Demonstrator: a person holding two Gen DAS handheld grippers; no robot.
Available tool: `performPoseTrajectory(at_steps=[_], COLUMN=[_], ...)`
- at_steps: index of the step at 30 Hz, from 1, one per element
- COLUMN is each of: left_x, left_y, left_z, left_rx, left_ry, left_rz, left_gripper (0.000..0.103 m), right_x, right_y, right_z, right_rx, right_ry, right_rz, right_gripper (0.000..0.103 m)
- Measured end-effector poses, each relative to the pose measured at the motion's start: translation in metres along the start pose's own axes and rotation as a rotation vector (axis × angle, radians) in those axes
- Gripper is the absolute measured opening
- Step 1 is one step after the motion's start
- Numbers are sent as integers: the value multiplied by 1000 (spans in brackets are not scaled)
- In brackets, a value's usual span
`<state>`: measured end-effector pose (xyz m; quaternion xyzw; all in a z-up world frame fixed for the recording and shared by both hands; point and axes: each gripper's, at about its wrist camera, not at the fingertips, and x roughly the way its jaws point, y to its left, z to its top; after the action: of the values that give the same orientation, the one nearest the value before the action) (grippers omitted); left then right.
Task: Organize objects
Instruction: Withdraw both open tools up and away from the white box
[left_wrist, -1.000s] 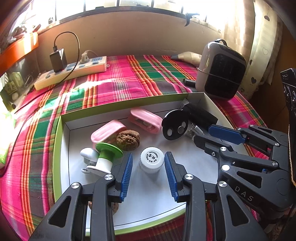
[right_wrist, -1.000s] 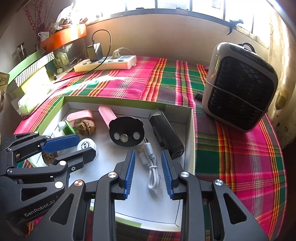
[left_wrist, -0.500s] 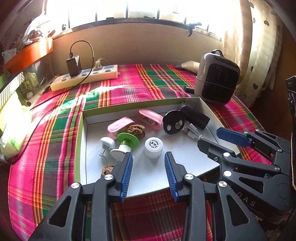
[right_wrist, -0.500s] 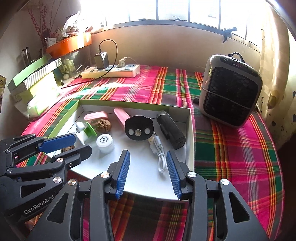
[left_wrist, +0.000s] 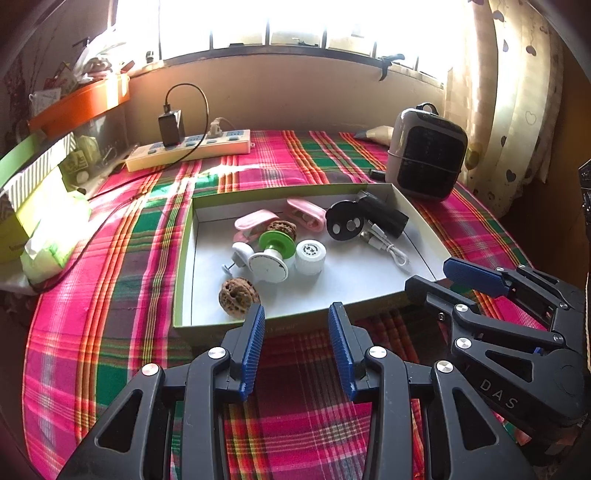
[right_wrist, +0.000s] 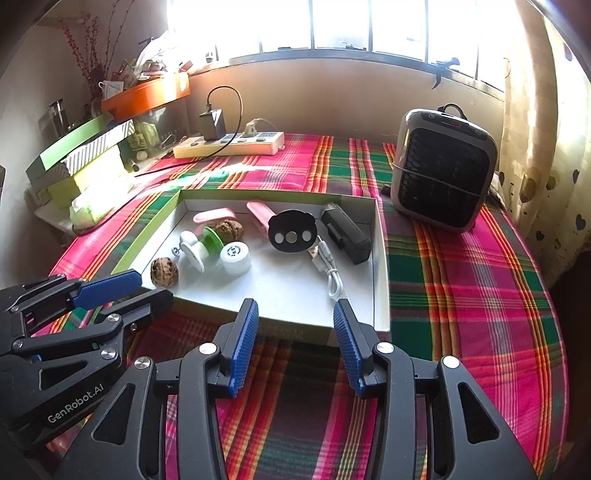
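A shallow white box with green rim (left_wrist: 183, 258) (right_wrist: 382, 258) lies on the plaid cloth. It holds two walnuts (left_wrist: 238, 297) (right_wrist: 164, 272), pink clips (left_wrist: 306, 212) (right_wrist: 214, 215), a green and white spool (left_wrist: 271, 254) (right_wrist: 201, 247), a white cap (left_wrist: 310, 253) (right_wrist: 235, 257), a black disc (left_wrist: 344, 225) (right_wrist: 291, 230), a black block (left_wrist: 384, 216) (right_wrist: 347, 232) and a white cable (left_wrist: 391, 251) (right_wrist: 330, 271). My left gripper (left_wrist: 296, 314) (right_wrist: 147, 284) is open and empty in front of the box. My right gripper (right_wrist: 295, 308) (left_wrist: 432, 275) is open and empty beside it.
A grey heater (left_wrist: 426, 155) (right_wrist: 443, 168) stands right of the box. A power strip with a charger (left_wrist: 192, 146) (right_wrist: 229, 144) lies at the back. Green boxes and bags (left_wrist: 33, 210) (right_wrist: 85, 158) sit at the left, an orange shelf (right_wrist: 147, 92) above them.
Both grippers have pulled back and up out of the box toward the near edge of the table. Both stay open and empty. The objects in the box have not moved.
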<state>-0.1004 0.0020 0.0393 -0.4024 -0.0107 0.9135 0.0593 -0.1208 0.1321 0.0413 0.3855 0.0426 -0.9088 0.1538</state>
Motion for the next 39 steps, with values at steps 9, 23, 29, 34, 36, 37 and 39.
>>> performPoseTrajectory(at_steps=[9, 23, 29, 34, 36, 37, 39], left_x=[5, 12, 12, 12, 12, 12, 12], left_y=[6, 5, 1, 1, 1, 1, 1], left_z=[-27, -44, -46, -46, -46, -46, -46], left_rx=[-40, -56, -42, -42, -42, -42, -43], left_ry=[52, 72, 57, 57, 57, 57, 57], left_rz=[21, 105, 128, 127, 128, 128, 127], left_gripper=[34, 34, 38, 39, 39, 39, 39], right_x=[6, 9, 10, 11, 11, 11, 11], right_y=[5, -4, -7, -7, -8, -8, -8], right_z=[-26, -45, -45, -45, -45, -45, -45], right_rx=[6, 27, 35, 34, 34, 33, 34], right_ry=[58, 102, 107, 107, 108, 108, 108], right_rz=[1, -67, -84, -86, -87, -87, -87], right_gripper=[50, 52, 58, 59, 59, 59, 59])
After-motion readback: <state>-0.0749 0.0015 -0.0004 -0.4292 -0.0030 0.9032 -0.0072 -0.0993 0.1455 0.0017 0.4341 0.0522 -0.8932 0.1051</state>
